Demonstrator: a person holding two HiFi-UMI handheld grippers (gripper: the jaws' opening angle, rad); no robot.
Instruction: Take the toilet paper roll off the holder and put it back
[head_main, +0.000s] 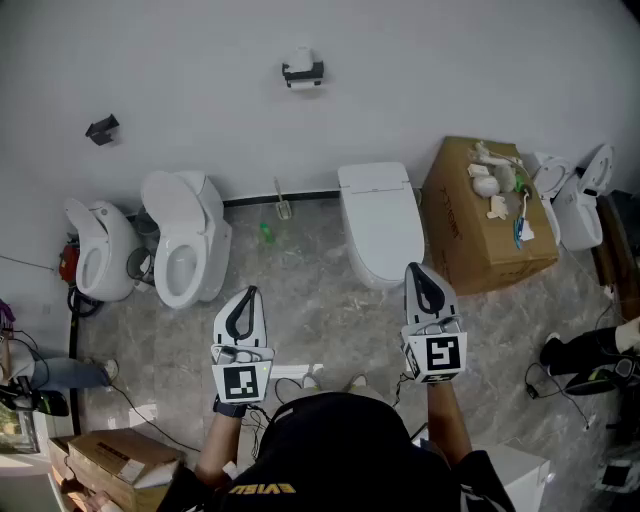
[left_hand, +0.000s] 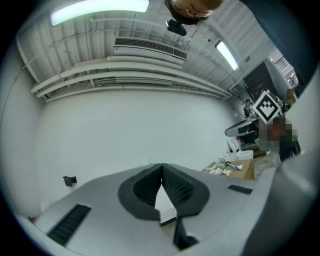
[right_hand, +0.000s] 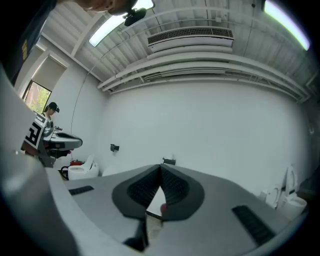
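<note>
A white toilet paper roll (head_main: 300, 62) sits on a black holder (head_main: 303, 75) high on the white wall, far ahead of both grippers. In the right gripper view the holder (right_hand: 168, 161) shows just above the jaw tips. My left gripper (head_main: 248, 293) is held over the marble floor, shut with nothing in it; its dark pads (left_hand: 172, 185) meet at the tips. My right gripper (head_main: 414, 269) hovers by the closed toilet, also shut and empty, pads (right_hand: 172, 186) pressed together. Both point toward the wall.
Two open white toilets (head_main: 185, 240) stand at the left and a closed-lid toilet (head_main: 380, 220) at the centre. A cardboard box (head_main: 485, 225) with small items on top sits at the right. A second black fixture (head_main: 101, 129) hangs on the wall. A person's feet (head_main: 585, 352) are at the right.
</note>
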